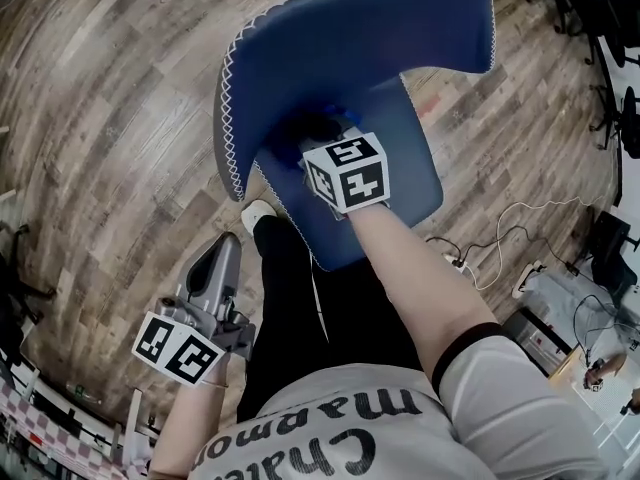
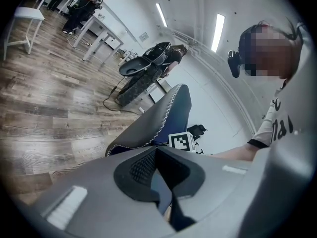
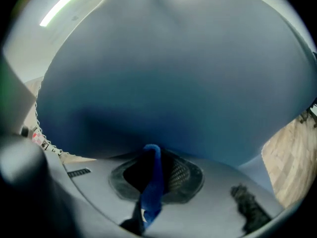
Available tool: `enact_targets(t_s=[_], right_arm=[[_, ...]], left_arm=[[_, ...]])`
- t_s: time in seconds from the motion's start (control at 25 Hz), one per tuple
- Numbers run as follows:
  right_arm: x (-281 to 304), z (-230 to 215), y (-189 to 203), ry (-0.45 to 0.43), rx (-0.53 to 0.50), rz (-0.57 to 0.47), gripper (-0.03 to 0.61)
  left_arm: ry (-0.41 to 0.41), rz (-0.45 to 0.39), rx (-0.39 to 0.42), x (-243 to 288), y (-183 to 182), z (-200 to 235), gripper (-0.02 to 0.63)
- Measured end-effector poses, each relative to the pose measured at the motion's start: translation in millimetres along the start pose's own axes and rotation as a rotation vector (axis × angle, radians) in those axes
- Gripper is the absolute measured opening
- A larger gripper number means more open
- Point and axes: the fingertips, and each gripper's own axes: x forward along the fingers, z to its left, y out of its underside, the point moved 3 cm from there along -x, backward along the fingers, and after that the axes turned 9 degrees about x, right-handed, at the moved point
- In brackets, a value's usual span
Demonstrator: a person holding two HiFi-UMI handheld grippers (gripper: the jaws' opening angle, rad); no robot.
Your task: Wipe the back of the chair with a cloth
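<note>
Jaws of the right gripper (image 3: 151, 155) are clamped on a narrow fold of blue cloth (image 3: 151, 187), which stands up between the pads and pokes out past their tips. That leading edge is what meets the surface, so holding it pinched and forward keeps the hard gripper off the upholstery. Just ahead, the blue chair back (image 3: 168, 73) fills nearly the whole right gripper view. The cloth looks pressed to it or very close, but actual contact cannot be confirmed.

From the head view, this gripper sits at centre frame, low on the inner face of the back where it curves into the seat (image 1: 405, 183). Its marker cube (image 1: 347, 173) faces up toward the camera. A wipe appears to be under way along the lower part, with the upper span and the white-stitched rim (image 1: 232, 88) seemingly still to cover.

At lower left of the head view, the left gripper (image 1: 215, 273) hangs beside the person's leg over the wood floor (image 1: 110, 118). Its jaws are together with nothing between them, likely parked clear of the working arm.
</note>
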Motion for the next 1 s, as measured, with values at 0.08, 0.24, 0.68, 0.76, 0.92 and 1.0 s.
enact_targets(t_s=[0.08, 0.24, 0.68, 0.76, 0.92, 1.0], right_arm=[[-2, -15, -5, 0.022, -0.021, -0.002, 0.041], [-6, -45, -12, 0.07, -0.039, -0.004, 0.041], [-41, -149, -31, 0.299, 0.019, -0.038, 0.041], [-51, -167, -37, 0.341, 0.02, -0.044, 0.041], [-60, -188, -44, 0.383, -0.004, -0.03, 0.041], [-63, -196, -45, 0.399, -0.007, -0.022, 0.041]], left_arm=[[0.002, 0.008, 0.0, 2, 2, -1, 0.005], [0.005, 0.014, 0.0, 7, 2, -2, 0.005], [0.002, 0.03, 0.008, 22, 4, -7, 0.005], [-0.004, 0.026, 0.007, 23, 3, -7, 0.005], [-0.018, 0.021, 0.009, 23, 0, -5, 0.005], [-0.021, 0.023, 0.011, 24, 0, -7, 0.005]])
